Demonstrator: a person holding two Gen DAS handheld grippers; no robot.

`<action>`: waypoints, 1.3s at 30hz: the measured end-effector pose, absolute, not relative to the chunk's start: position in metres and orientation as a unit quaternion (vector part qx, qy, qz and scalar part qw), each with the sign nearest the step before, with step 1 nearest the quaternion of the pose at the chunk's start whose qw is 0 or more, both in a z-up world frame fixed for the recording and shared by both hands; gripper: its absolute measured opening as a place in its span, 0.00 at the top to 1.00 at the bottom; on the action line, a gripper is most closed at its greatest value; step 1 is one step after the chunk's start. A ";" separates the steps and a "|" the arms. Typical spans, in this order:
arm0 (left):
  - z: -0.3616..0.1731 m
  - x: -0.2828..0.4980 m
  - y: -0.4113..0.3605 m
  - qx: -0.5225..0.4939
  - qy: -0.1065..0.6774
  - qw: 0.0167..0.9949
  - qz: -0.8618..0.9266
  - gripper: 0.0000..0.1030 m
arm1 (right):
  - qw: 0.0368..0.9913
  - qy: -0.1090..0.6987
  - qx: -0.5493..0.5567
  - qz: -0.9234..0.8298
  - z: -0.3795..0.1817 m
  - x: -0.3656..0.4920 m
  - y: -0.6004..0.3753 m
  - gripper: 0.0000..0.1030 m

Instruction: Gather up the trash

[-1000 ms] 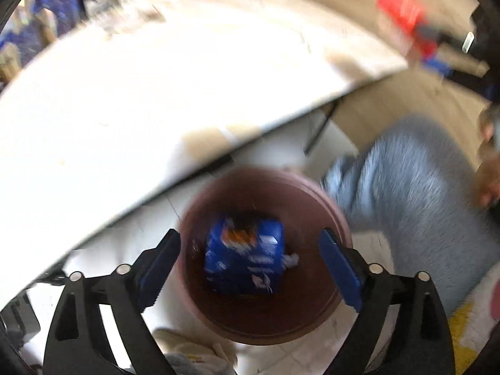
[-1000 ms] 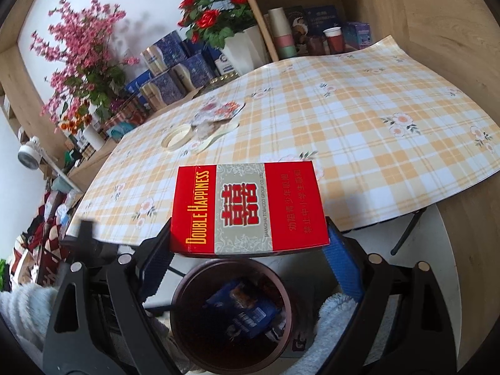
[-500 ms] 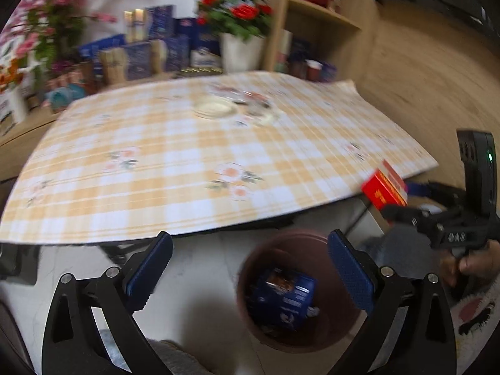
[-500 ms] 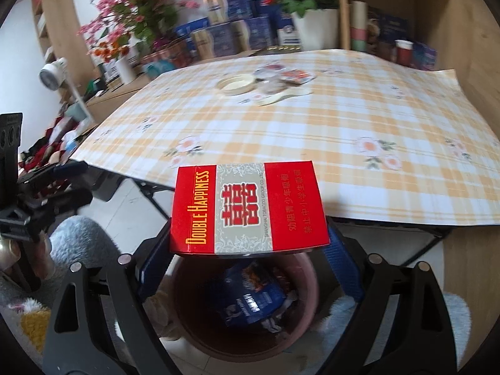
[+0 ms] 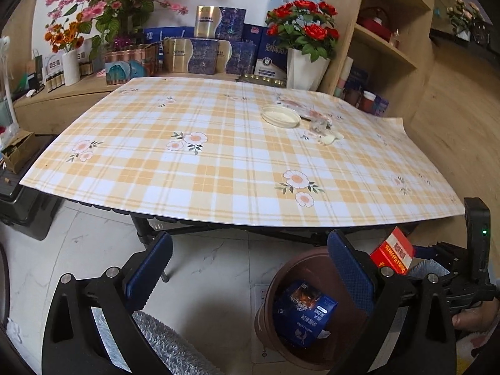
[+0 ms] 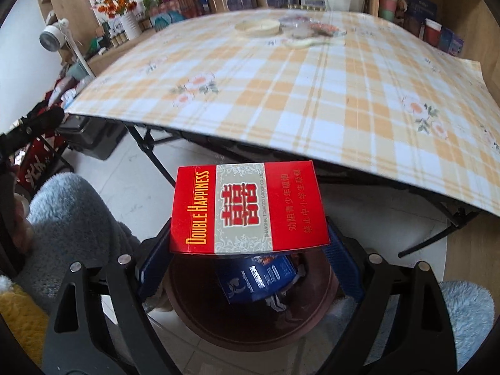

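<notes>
My right gripper (image 6: pixel 247 247) is shut on a red Double Happiness cigarette box (image 6: pixel 248 209), held flat just above the brown bin (image 6: pixel 250 328) on the floor. A blue packet (image 6: pixel 259 278) lies inside that bin. In the left wrist view the same red box (image 5: pixel 392 254) hangs over the bin (image 5: pixel 268 322) at the lower right, with the blue packet (image 5: pixel 304 318) in it. My left gripper (image 5: pixel 250 250) is open and holds nothing, aimed at the table's near edge. On the table lie a cream round lid (image 5: pixel 280 116) and crumpled wrappers (image 5: pixel 322 125).
A checked yellow cloth covers the folding table (image 5: pixel 218 172), whose black legs (image 5: pixel 147 234) stand by the bin. Boxes and flower vases (image 5: pixel 306 65) line the wall behind. Wooden shelves (image 5: pixel 384 50) rise at the right. A person's fluffy grey sleeve (image 6: pixel 72 212) is at the left.
My left gripper lifted away from the bin and swung up to face the table. My right gripper carried the red box down from the table edge to over the bin.
</notes>
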State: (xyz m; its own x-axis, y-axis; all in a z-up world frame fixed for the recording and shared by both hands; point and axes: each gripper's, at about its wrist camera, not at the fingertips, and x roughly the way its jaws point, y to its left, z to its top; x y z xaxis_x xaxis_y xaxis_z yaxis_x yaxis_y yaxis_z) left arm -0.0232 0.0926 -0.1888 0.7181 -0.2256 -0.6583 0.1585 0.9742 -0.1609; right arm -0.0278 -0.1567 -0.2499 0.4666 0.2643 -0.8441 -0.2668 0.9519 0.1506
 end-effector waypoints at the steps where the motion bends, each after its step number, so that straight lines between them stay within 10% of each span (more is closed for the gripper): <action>1: -0.188 -0.024 0.089 -0.040 0.358 0.927 -0.106 0.06 | 0.856 0.494 -0.002 0.153 -0.251 -0.028 -0.158 0.15; 39: -0.167 -0.015 0.068 0.015 0.321 0.937 -0.140 0.06 | 0.888 0.441 0.073 0.106 -0.202 -0.014 -0.207 0.06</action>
